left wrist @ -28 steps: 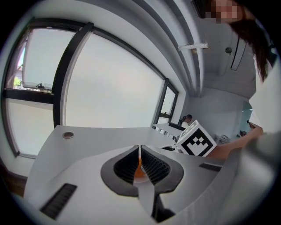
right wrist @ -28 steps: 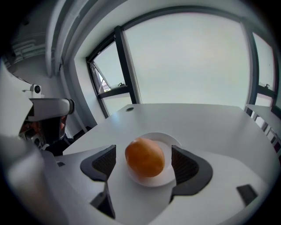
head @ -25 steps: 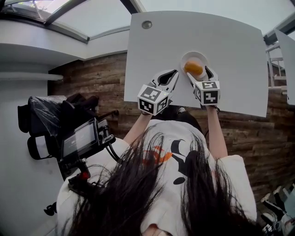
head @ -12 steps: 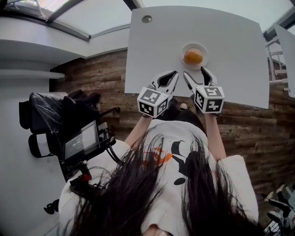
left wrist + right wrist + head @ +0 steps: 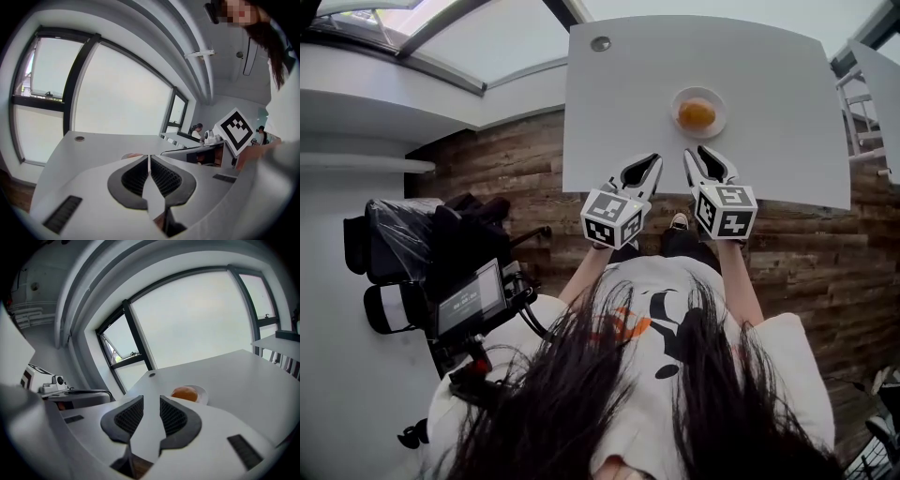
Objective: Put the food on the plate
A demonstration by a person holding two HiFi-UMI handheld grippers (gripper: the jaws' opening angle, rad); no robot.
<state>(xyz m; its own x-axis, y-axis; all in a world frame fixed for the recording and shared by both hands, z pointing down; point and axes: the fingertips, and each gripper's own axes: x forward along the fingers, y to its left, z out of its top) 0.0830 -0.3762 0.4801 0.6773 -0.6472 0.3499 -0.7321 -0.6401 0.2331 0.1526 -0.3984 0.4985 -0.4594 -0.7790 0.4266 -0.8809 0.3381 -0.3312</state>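
In the left gripper view we get only a thin sliver of the plate [image 5: 132,155] above the left gripper [image 5: 149,158]; the jaws hide the rest. In the right gripper view the right gripper [image 5: 151,399] covers the plate's near rim, and we cannot tell what the orange food [image 5: 184,393] is. In the head view hair [image 5: 581,394] hides much of the shirt [image 5: 649,277] and its print, and a second table [image 5: 879,89] is cut by the right edge. The people [image 5: 197,131] far behind are too small to make out.
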